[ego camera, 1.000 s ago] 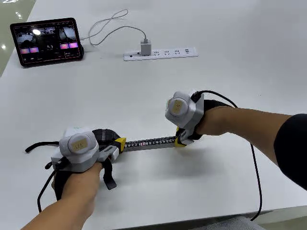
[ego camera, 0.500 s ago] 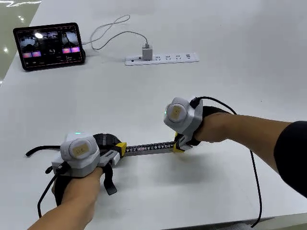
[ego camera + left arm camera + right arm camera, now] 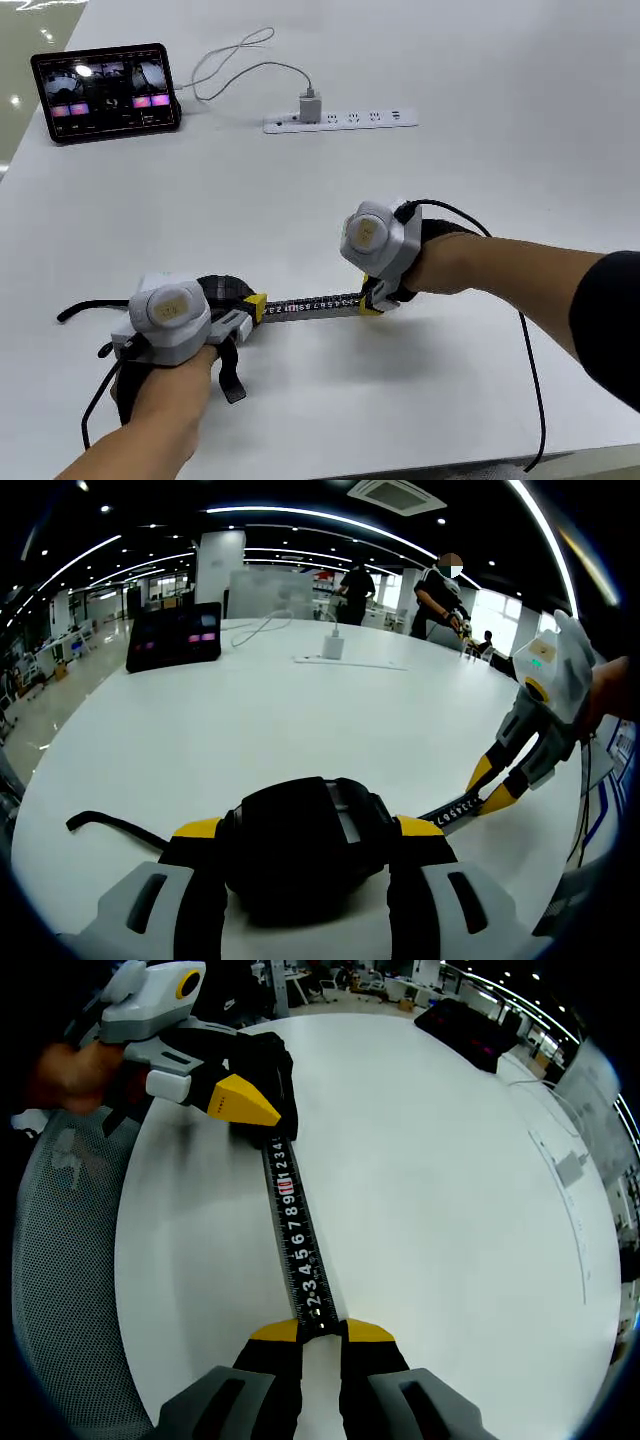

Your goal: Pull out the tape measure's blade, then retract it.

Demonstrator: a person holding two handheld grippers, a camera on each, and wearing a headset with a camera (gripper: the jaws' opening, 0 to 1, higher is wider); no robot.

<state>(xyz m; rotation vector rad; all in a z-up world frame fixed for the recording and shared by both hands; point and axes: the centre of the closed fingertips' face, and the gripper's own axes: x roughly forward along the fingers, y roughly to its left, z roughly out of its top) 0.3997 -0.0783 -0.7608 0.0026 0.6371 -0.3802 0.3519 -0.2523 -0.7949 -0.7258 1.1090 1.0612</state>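
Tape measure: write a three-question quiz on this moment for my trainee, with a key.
1. True or false: the blade is fully retracted.
2. What do the right tongs hold? A. nothing B. the blade's end C. a pen
3. Fill in: the left tongs are shut on the tape's ____.
Key: 1 false, it lies pulled out along the table; 2 B; 3 case.
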